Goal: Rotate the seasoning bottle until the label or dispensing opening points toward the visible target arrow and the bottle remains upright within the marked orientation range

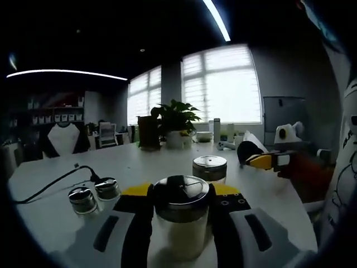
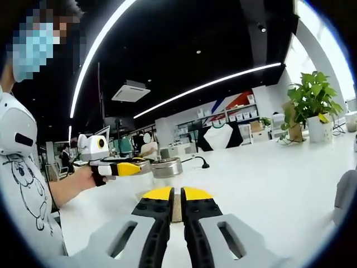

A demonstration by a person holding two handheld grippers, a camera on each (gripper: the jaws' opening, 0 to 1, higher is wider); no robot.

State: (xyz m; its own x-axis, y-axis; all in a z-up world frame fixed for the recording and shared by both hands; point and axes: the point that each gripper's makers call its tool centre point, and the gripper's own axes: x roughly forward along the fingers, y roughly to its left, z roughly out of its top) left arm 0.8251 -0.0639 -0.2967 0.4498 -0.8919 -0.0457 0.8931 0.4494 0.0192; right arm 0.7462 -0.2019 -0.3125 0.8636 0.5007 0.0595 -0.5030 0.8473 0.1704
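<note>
Left tool [image 1: 181, 204] clamped around seasoning bottle [image 1: 181, 215] at bottom centre of left gripper view, black jaws pressed to both sides of the glass, yellow tips flanking the metal lid. Bottle upright on white surface [image 1: 139, 164], pale contents showing through the glass, lid with a dark hinged flap on top. Second bottle [image 1: 210, 167] with a steel lid just behind it, slightly right of centre. Two small steel-capped shakers [image 1: 93, 194] at lower left, side by side and touching, beside a black cable [image 1: 56, 181] trailing toward the left edge. Potted plant [image 1: 175, 120] further back at centre, before bright windows. Right tool [image 1: 262, 160] coming in at right of the same frame, yellow-tipped, gripped by a hand.

Right tool [image 2: 177, 195] in right gripper view rising from bottom centre, jaws drawn narrow, almost together, nothing between them. Left tool [image 2: 134, 166] at centre left there, held by a hand [image 2: 83, 177] of a person in a white printed shirt, steel lid just beyond its tip. Plant [image 2: 312, 100] at upper right.
</note>
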